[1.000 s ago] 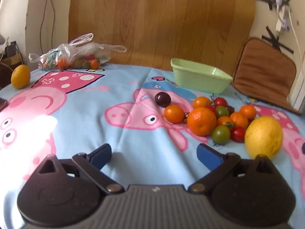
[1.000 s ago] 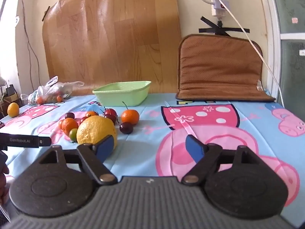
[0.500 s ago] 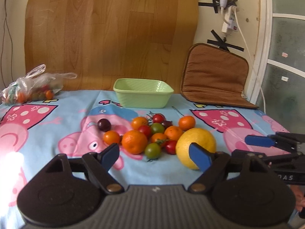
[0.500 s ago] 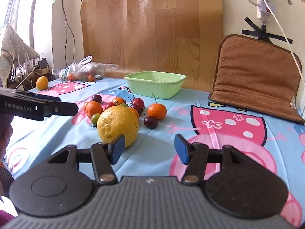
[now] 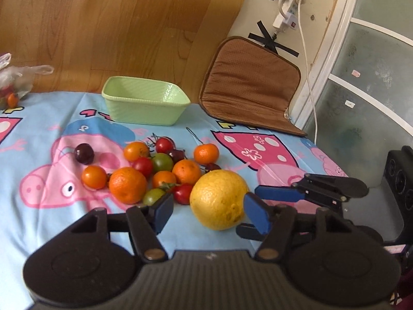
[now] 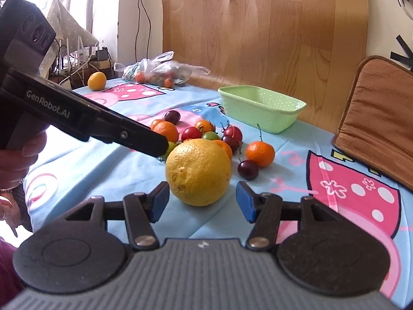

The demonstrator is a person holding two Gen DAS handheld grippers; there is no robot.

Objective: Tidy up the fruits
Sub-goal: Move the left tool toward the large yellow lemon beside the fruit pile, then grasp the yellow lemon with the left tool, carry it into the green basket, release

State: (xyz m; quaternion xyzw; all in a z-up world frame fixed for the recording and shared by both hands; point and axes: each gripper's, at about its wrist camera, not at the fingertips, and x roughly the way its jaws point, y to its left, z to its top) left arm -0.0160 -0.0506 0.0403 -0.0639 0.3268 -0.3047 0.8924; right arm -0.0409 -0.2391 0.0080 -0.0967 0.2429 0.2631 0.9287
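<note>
Tablecloth [image 5: 46, 222]: one basket [image 5: 144, 104], one yellow citrus [image 5: 219, 199].

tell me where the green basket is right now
In the left wrist view the green basket sits empty at the far edge of the table, beyond the fruit pile and left of the brown cushion.

home – cartoon tablecloth [image 5: 38, 134], seat cushion [image 5: 247, 87], taped power strip [image 5: 286, 13].
</note>
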